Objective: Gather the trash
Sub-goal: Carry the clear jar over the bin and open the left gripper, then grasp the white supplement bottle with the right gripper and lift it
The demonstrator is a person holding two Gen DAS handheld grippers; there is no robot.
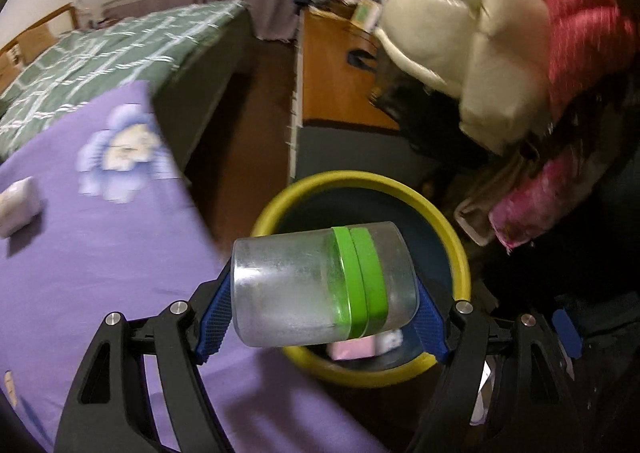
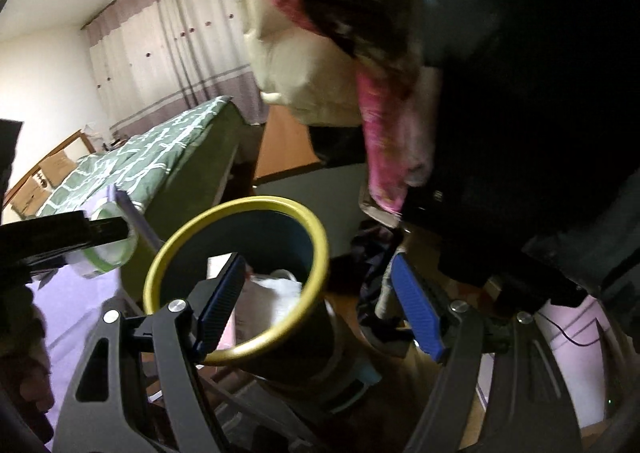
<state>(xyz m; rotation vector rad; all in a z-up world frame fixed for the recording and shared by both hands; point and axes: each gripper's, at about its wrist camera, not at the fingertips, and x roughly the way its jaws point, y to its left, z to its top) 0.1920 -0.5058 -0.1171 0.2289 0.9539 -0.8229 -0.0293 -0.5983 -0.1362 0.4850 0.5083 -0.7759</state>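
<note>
the clear plastic cup with green bands point(image 1: 324, 285) lies sideways between the blue pads of the left tongs point(image 1: 322, 299), clenched on it, base against one pad and mouth toward the other. directly beyond and below those tips is the yellow-rimmed bin point(image 1: 460, 253), so the cup hangs over its opening, not yet dropped. the right tongs point(image 2: 320, 303) stand released, nothing between their pads, with the bin's rim just ahead of the left pad. white and pink scraps point(image 2: 276, 293) already sit in the bin (so some collecting looks done). to the left of the left tongs, a whitish wad point(image 1: 18, 205) rests on the purple sheet point(image 1: 100, 253), probably next.
</note>
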